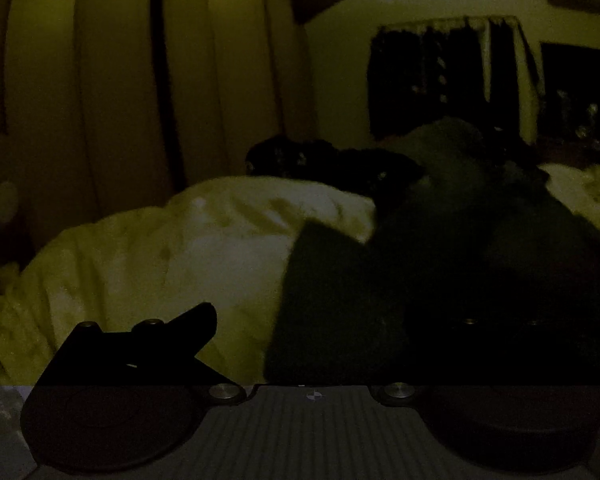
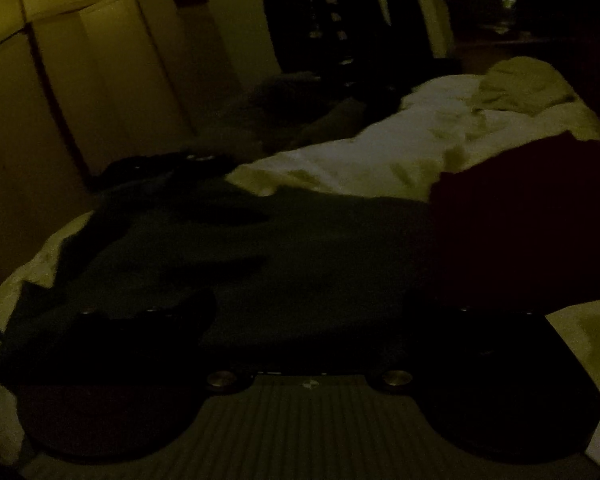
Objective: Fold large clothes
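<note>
The room is very dim. A large dark green garment (image 2: pixel 300 248) lies spread on a pale bedsheet (image 2: pixel 380 152); it also shows in the left wrist view (image 1: pixel 380 300), rising in a heap to the right. My left gripper (image 1: pixel 312 328) is low over the sheet; its left finger (image 1: pixel 180 332) shows spread wide, and its right finger is lost against the dark cloth. My right gripper (image 2: pixel 308 320) is low over the green garment, and its fingers (image 2: pixel 172 320) look spread apart, with nothing seen between them.
A dark red garment (image 2: pixel 520 232) lies to the right on the bed. A pale crumpled cloth (image 2: pixel 516 88) lies at the far end. Wardrobe doors (image 1: pixel 120 80) stand at left, dark curtains (image 1: pixel 440 80) behind, black items (image 1: pixel 320 160) on the bed.
</note>
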Demonstrator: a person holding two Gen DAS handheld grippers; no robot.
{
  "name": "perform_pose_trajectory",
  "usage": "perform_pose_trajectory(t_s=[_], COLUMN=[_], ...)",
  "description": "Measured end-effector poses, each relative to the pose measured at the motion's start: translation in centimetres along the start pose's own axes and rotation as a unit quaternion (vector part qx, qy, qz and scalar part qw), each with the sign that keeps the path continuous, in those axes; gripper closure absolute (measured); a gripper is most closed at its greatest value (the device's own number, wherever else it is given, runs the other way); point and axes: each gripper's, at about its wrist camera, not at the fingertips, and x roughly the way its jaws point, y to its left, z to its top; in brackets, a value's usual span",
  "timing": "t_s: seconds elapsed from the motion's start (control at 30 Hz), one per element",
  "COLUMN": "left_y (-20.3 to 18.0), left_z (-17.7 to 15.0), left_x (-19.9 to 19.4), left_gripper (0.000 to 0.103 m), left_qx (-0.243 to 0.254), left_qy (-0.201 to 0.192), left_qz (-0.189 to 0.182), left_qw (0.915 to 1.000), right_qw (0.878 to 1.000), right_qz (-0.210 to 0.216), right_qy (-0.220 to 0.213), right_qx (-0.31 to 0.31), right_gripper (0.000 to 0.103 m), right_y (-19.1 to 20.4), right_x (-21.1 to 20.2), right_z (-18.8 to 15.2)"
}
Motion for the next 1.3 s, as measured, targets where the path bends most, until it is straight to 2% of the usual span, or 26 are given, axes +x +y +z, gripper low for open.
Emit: perform_pose_trajectory(t_s=[0.1,0.23,0.4,0.5,0.53,0.63,0.73,0.8,0.87,0.93,1.0,1.07,1.13,1.2,1.3], left_y=[-1.8,-4.8,-4.5,-2.7,-2.0,0.9,5.2,8.5,11.1,12.6,13.1,13.4,12.7,11.8,10.0], left_z=[-0.8,-1.9,-3.5,-3.5,-3.2,-1.4,0.8,2.3,3.1,3.5,2.9,1.9,0.7,0.2,1.1], left_x=[0.0,1.6,5.4,6.1,5.8,4.5,2.0,0.0,-1.3,-2.3,-2.4,-1.6,-0.5,0.2,0.3], left_gripper=[0.0,0.0,0.0,0.0,0.013,0.026,0.029,0.031,0.029,0.032,0.032,0.032,0.031,0.029,0.029], left_qx=[0.043,0.111,0.122,0.073,0.049,-0.038,-0.144,-0.206,-0.243,-0.245,-0.247,-0.263,-0.258,-0.258,-0.25], left_qy=[0.0,0.005,0.044,0.053,0.05,0.046,0.007,-0.033,-0.058,-0.079,-0.081,-0.064,-0.039,-0.029,-0.034], left_qz=[-0.016,-0.002,0.031,0.009,-0.002,-0.044,-0.075,-0.074,-0.068,-0.024,0.02,0.021,0.026,0.015,-0.018], left_qw=[0.9989,0.9938,0.9911,0.9959,0.9975,0.9973,0.9867,0.9752,0.966,0.9659,0.9655,0.9625,0.965,0.9657,0.9674], right_qw=[1.0,1.0,0.999,0.998,0.998,0.998,0.998,0.998,0.998,0.998,0.998,0.998,0.998,0.998,0.998], right_qz=[0.008,0.006,-0.006,-0.013,-0.013,-0.016,-0.016,-0.015,-0.013,-0.012,-0.012,-0.012,-0.014,-0.014,-0.012], right_qy=[0.012,0.024,0.031,0.041,0.044,0.046,0.046,0.045,0.044,0.044,0.044,0.044,0.044,0.044,0.042], right_qx=[-0.01,-0.009,0.012,0.035,0.039,0.039,0.035,0.034,0.038,0.04,0.04,0.039,0.039,0.039,0.04], right_gripper=[0.003,0.002,0.001,0.001,0.001,0.001,0.001,0.001,0.001,0.001,0.001,0.001,0.001,0.001,0.001], right_y=[1.0,1.3,0.5,-0.3,-0.5,-0.5,-0.5,-0.6,-0.8,-0.8,-0.8,-0.7,-0.7,-0.6,-0.6], right_x=[-0.2,-1.0,-2.0,-1.6,-1.5,-1.2,-1.2,-1.2,-1.2,-1.2,-1.2,-1.2,-1.3,-1.3,-1.5], right_z=[-0.3,-0.3,-0.9,-1.4,-1.5,-1.7,-1.9,-1.9,-1.9,-1.9,-1.9,-1.9,-1.9,-2.0,-1.9])
